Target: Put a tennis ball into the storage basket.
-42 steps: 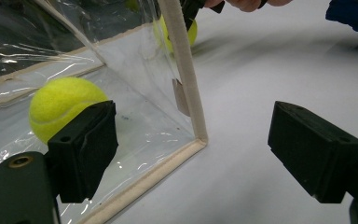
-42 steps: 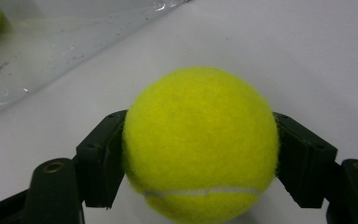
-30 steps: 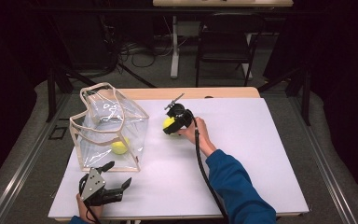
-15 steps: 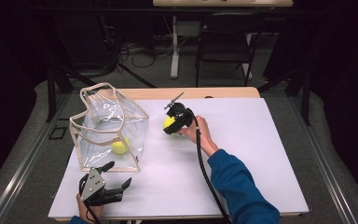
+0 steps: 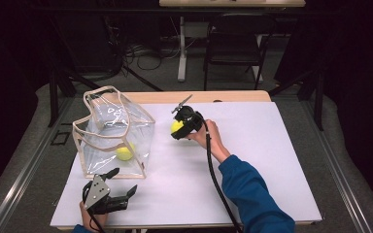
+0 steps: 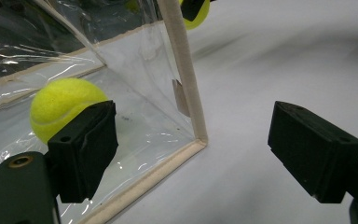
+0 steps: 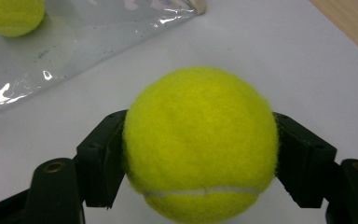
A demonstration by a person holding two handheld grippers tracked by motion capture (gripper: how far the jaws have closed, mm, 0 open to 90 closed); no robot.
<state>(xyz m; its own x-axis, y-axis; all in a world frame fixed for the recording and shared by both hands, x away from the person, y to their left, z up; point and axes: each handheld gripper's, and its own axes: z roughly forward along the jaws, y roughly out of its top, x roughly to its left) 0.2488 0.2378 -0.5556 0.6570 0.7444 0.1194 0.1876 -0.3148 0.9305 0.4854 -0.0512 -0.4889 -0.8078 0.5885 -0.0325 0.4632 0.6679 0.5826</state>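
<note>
A clear plastic bag (image 5: 114, 138) with beige trim stands open on the left of the white table (image 5: 252, 160), with a yellow tennis ball (image 5: 124, 152) lying inside it. Just right of the bag, my right gripper (image 5: 178, 129) is shut on a second tennis ball (image 5: 176, 125). In the right gripper view, black pads press both sides of this ball (image 7: 200, 144) above the tabletop. My left gripper (image 5: 123, 181) rests open near the front edge, below the bag. Its own view looks at the bag's corner seam (image 6: 184, 79) and the ball inside (image 6: 63, 105), with nothing between the jaws.
The right gripper's black cable (image 5: 218, 184) trails across the table along a blue sleeve (image 5: 252, 199). A bare wooden strip (image 5: 223, 96) runs along the table's far edge. A dark chair (image 5: 235, 43) and floor cables lie beyond it.
</note>
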